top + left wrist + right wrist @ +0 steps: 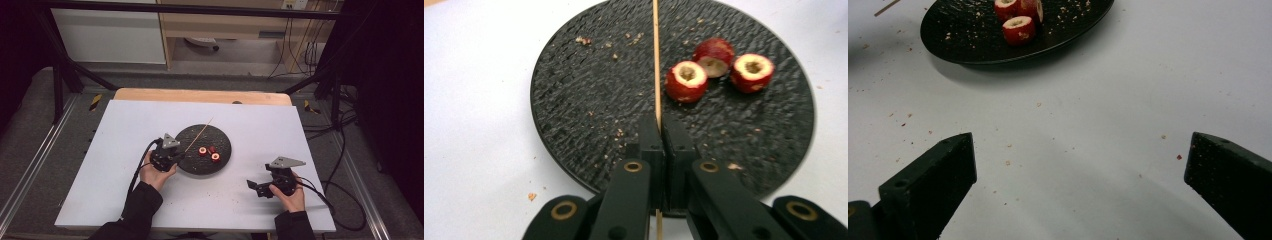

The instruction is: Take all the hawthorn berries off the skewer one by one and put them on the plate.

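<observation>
A round black plate [222, 137] lies mid-table with three red cored fruit pieces [210, 152] on its right half. My left gripper [181, 156] sits at the plate's left rim, shut on a thin wooden skewer [200, 132] that slants up and away over the plate. In the left gripper view the skewer [656, 60] runs straight up from the closed jaws, just left of the fruit pieces [687, 80]. My right gripper [254, 187] hovers low over the white table at the front right, open and holding nothing. The plate [963, 35] and fruit [1018, 29] lie beyond it.
Crumbs are scattered on the plate and on the white tabletop [125, 130]. A wooden strip [200, 95] runs along the table's far edge. Black frame bars and cables stand around the table.
</observation>
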`<state>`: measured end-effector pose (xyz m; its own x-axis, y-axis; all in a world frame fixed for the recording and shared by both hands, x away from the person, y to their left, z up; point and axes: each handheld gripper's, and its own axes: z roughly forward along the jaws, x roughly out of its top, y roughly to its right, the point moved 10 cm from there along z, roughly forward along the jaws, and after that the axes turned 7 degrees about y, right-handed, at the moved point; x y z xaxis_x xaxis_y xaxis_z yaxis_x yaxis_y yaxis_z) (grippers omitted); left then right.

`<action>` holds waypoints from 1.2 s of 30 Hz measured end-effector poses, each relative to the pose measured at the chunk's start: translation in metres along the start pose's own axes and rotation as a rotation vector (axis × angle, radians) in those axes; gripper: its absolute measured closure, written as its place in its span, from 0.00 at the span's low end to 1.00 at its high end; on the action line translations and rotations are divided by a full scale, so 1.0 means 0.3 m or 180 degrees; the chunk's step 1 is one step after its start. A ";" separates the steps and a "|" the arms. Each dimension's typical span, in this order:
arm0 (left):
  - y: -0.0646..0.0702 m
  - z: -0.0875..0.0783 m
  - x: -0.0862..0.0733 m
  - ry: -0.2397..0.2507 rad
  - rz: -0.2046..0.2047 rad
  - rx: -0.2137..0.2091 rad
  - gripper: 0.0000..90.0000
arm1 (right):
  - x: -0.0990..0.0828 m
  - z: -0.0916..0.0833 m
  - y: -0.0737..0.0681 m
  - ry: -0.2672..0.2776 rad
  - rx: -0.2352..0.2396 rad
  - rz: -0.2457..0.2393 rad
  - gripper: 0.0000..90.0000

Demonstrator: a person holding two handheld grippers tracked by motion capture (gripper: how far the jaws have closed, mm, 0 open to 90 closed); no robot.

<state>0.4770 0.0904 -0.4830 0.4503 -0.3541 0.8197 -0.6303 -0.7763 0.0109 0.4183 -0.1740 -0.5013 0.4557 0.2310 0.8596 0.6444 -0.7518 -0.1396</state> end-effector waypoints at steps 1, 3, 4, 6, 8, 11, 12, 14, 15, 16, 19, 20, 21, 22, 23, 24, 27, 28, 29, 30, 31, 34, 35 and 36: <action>-0.003 0.008 -0.001 -0.0008 0.0003 0.0017 0.98 | -0.001 0.000 0.000 -0.0002 -0.0001 -0.0003 0.01; -0.008 0.024 -0.006 -0.0058 -0.0007 0.0045 0.98 | -0.001 0.001 0.000 -0.0003 -0.0007 -0.0002 0.01; -0.011 0.032 -0.009 -0.0081 -0.0006 0.0054 0.98 | -0.001 0.001 0.000 0.0004 -0.0004 0.0003 0.01; -0.017 0.046 -0.015 -0.0127 0.0001 0.0095 0.98 | -0.001 0.001 -0.003 0.0007 0.0008 0.0006 0.01; -0.020 0.057 -0.021 -0.0176 0.0027 0.0124 0.98 | -0.003 0.000 -0.004 -0.0005 0.0006 -0.0001 0.01; -0.020 0.069 -0.026 -0.0216 0.0039 0.0158 0.98 | -0.002 -0.001 -0.004 0.0001 0.0009 -0.0017 0.01; -0.021 0.070 -0.026 -0.0230 0.0055 0.0165 0.98 | -0.001 -0.001 -0.005 0.0007 0.0017 -0.0013 0.01; -0.021 0.073 -0.025 -0.0262 0.0056 0.0181 0.98 | -0.003 -0.001 -0.007 0.0000 0.0030 -0.0013 0.01; -0.021 0.075 -0.025 -0.0277 0.0044 0.0188 0.98 | -0.004 0.000 -0.009 -0.0004 0.0032 -0.0011 0.01; -0.021 0.077 -0.023 -0.0293 0.0053 0.0199 0.98 | -0.006 -0.001 -0.009 -0.0014 0.0034 -0.0015 0.01; -0.016 0.086 -0.021 -0.0335 0.0100 0.0244 0.98 | -0.006 0.001 -0.013 -0.0010 0.0054 -0.0009 0.02; -0.015 0.089 -0.021 -0.0345 0.0120 0.0255 0.98 | -0.006 0.000 -0.013 -0.0011 0.0056 -0.0014 0.02; -0.015 0.092 -0.022 -0.0358 0.0132 0.0265 0.98 | -0.006 0.000 -0.012 -0.0015 0.0057 -0.0024 0.02; -0.013 0.097 -0.025 -0.0370 0.0126 0.0270 0.98 | -0.006 -0.001 -0.011 -0.0015 0.0049 -0.0026 0.02; -0.013 0.100 -0.027 -0.0375 0.0130 0.0266 0.98 | -0.006 -0.001 -0.011 -0.0015 0.0053 -0.0031 0.02; -0.013 0.101 -0.026 -0.0366 0.0124 0.0267 0.98 | -0.005 -0.001 -0.012 -0.0010 0.0058 -0.0025 0.02; -0.014 0.104 -0.022 -0.0352 0.0124 0.0271 0.97 | -0.006 0.000 -0.012 -0.0010 0.0063 -0.0031 0.02; -0.014 0.105 -0.023 -0.0350 0.0125 0.0267 0.97 | -0.006 0.000 -0.013 -0.0014 0.0062 -0.0024 0.02; -0.015 0.105 -0.022 -0.0342 0.0126 0.0263 0.97 | -0.007 0.000 -0.013 -0.0017 0.0062 -0.0025 0.02; -0.014 0.105 -0.022 -0.0333 0.0131 0.0257 0.97 | -0.007 0.001 -0.013 -0.0018 0.0058 -0.0029 0.02; -0.014 0.103 -0.021 -0.0326 0.0132 0.0247 0.97 | -0.007 0.000 -0.013 -0.0022 0.0059 -0.0030 0.02; -0.016 0.093 -0.014 -0.0266 0.0141 0.0216 0.92 | -0.005 -0.001 -0.012 -0.0010 0.0054 -0.0024 0.02; -0.016 0.084 -0.010 -0.0243 0.0140 0.0196 0.90 | -0.005 -0.002 -0.012 -0.0015 0.0052 -0.0014 0.02; -0.016 0.075 -0.004 -0.0204 0.0140 0.0177 0.87 | -0.004 -0.002 -0.009 -0.0008 0.0047 -0.0042 0.02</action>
<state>0.4938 0.0829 -0.4968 0.4637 -0.4197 0.7803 -0.6151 -0.7864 -0.0575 0.4158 -0.1727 -0.5017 0.4485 0.2425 0.8602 0.6594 -0.7395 -0.1354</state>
